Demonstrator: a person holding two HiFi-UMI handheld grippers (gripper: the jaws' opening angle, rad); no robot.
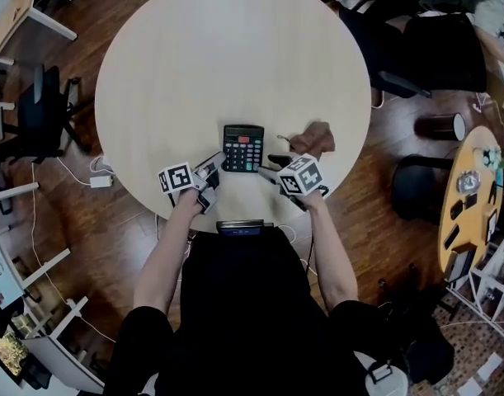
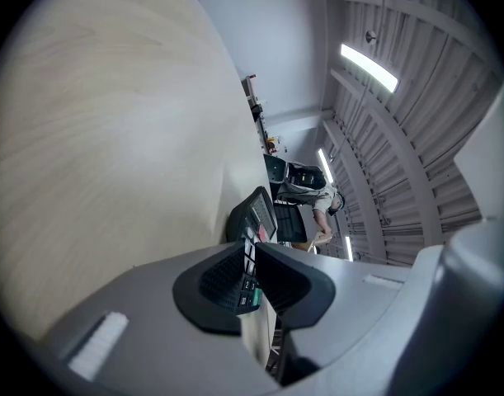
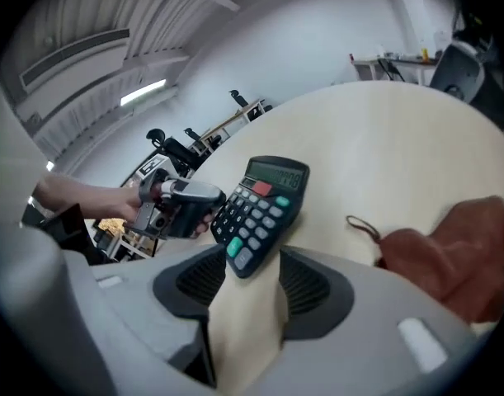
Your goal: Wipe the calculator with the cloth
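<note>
A black calculator (image 1: pixel 243 148) lies face up on the round pale table (image 1: pixel 235 56), near its front edge. My left gripper (image 1: pixel 214 173) is shut on the calculator's near left edge; in the left gripper view, the keypad edge (image 2: pixel 250 258) sits pinched between the pads of this gripper (image 2: pixel 250 277). A brown cloth (image 1: pixel 314 139) lies crumpled just right of the calculator, untouched. My right gripper (image 1: pixel 273 166) hovers open at the calculator's near right corner. In the right gripper view, bare table shows between the jaws of that gripper (image 3: pixel 247 285), with the calculator (image 3: pixel 264 207) just ahead and the cloth (image 3: pixel 449 254) to the right.
A dark flat device (image 1: pixel 243 228) rests at the table's near edge by the person's body. Black office chairs (image 1: pixel 39 114) stand around the table. A second round table (image 1: pixel 476 196) with small items is at the far right.
</note>
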